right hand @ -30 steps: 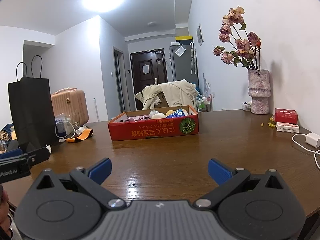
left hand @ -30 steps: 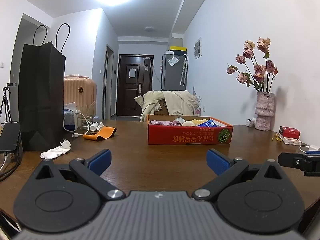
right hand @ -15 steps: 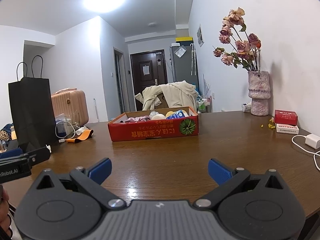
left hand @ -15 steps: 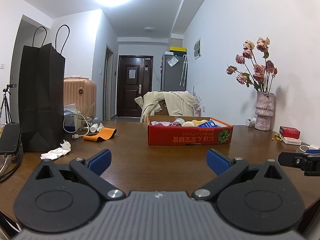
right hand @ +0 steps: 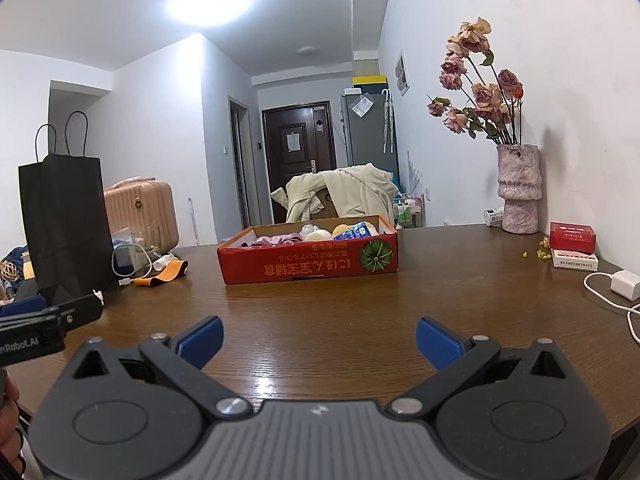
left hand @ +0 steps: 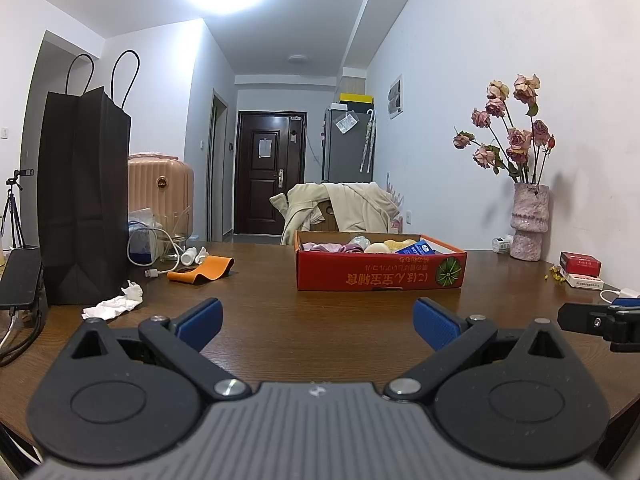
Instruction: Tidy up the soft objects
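Left gripper [left hand: 316,316]: held low over the near part of the bench, its blue-padded fingers [left hand: 199,317] spread wide with nothing between them; its dark tip also shows at the left edge of the right wrist view.
Right gripper [right hand: 319,338]: level with the left one over the near bench, fingers [right hand: 438,342] spread wide and empty; its black tip shows at the right edge of the left wrist view.
Bench [left hand: 280,312]: dark brown wood, glossy, reflecting the ceiling light near the right gripper.
Red cardboard box [left hand: 380,276]: shallow open tray with a printed pumpkin on its front wall, standing mid-bench, well apart from both grippers.
Soft objects [left hand: 332,246]: lying inside the red box — a pinkish-purple cloth at the left, pale round and yellow pieces in the middle, a blue packet [left hand: 416,247] at the right.
Black paper bag [left hand: 84,196]: upright on the left of the bench, handles up.
Crumpled tissue [left hand: 114,300]: on the bench just in front of the bag.
Orange band [left hand: 202,270]: flat on the bench between bag and box, beside a white cable.
Vase of dried roses [right hand: 518,192]: at the far right by the wall.
Small red box [right hand: 572,236]: right of the vase, on top of a white packet.
White charger [right hand: 624,286]: at the right bench edge, cable attached.
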Motion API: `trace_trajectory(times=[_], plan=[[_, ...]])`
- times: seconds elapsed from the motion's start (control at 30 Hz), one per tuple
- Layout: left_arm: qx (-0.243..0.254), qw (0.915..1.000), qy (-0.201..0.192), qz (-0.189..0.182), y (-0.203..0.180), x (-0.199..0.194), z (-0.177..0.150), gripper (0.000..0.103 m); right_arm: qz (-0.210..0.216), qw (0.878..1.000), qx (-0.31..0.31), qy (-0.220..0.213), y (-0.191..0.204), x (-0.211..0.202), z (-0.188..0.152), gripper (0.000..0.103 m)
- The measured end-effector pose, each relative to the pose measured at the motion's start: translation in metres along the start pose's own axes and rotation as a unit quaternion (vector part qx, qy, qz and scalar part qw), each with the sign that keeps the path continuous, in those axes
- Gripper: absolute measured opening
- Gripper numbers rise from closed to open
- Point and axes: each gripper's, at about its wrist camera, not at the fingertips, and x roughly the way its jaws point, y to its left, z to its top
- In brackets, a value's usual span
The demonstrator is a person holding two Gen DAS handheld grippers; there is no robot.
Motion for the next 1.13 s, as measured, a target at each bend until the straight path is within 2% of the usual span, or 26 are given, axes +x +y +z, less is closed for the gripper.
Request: trace_trajectory(times=[1.13], plan=[[0.013,0.9998,-0.013,-0.006,0.0018,-0.0033,0.0027,0.103,-0.004,1.000,-0.008,-0.004,-0.0034,0.0005,-0.0022,0.103]])
